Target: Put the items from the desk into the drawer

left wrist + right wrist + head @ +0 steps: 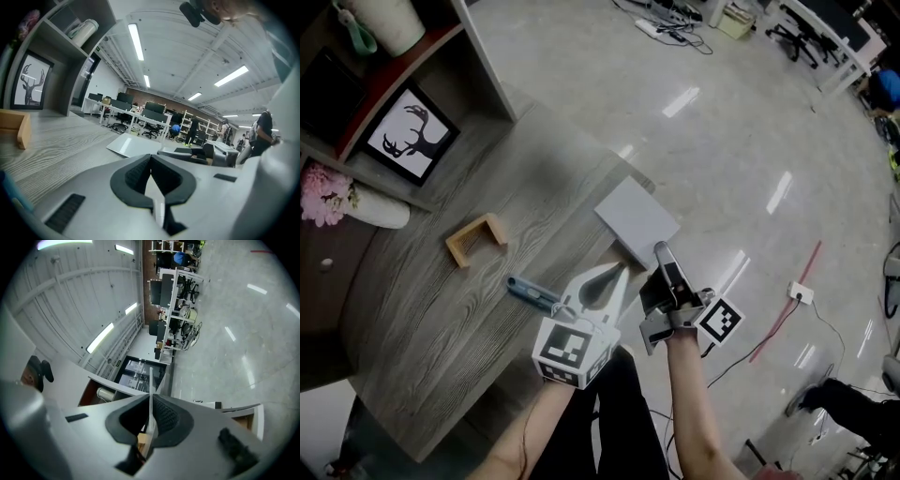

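A flat white board [633,216] lies at the far edge of the grey wooden desk [422,319]. My right gripper [659,249] is shut on its near edge. In the right gripper view the board [151,380] shows edge-on as a thin white sheet pinched between the pads. My left gripper [619,272] hovers just left of it over the desk, shut with nothing in it; its pads meet [151,157]. A small wooden holder [476,239] and a blue-handled tool [532,292] lie on the desk to the left. The left gripper view shows the board [133,145] and the holder [14,126] too.
A shelf unit at the desk's left holds a framed deer picture [408,133], pink flowers [323,192] and a white pot [389,23]. The desk's edge drops off to a shiny floor with a power strip [800,293] and cables. The person's legs are below the grippers.
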Tool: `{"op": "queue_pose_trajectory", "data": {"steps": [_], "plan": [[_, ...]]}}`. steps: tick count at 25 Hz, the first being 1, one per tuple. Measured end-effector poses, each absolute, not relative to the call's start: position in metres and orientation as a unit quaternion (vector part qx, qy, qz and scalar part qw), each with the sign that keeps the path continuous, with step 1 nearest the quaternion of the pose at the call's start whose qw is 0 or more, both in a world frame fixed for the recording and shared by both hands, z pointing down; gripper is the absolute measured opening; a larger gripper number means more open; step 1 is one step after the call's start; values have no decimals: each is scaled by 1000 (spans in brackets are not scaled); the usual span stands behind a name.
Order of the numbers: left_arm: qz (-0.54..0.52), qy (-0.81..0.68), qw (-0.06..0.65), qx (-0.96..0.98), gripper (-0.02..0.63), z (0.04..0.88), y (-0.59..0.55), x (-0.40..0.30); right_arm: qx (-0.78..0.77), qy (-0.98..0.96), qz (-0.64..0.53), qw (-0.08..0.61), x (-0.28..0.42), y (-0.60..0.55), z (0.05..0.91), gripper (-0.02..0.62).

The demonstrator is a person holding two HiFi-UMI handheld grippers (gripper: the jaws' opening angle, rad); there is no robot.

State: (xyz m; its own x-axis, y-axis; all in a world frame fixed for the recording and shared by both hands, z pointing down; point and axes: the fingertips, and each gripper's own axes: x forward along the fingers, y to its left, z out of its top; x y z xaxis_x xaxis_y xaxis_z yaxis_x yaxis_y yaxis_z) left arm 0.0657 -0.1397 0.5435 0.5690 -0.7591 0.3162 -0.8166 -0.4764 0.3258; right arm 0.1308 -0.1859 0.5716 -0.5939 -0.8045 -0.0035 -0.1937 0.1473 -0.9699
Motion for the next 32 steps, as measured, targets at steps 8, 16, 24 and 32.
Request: {"op": "queue_pose_trajectory", "data": {"steps": [8,16,24,32], "plan": [[70,-448,222,863,11,541,-124,84,-375,690,-538,306,167,-166,562,26],[75,-442,229,864,11,545,-105,99,-409,665,-540,315,199,-135,573,26],[83,-431,231,868,11,552,-94,110,-419,662,-538,311,215,-123,578,26],[92,-442,240,859,11,568,-83,102,-409,659,-559,294,202,-110,599,26]]}}
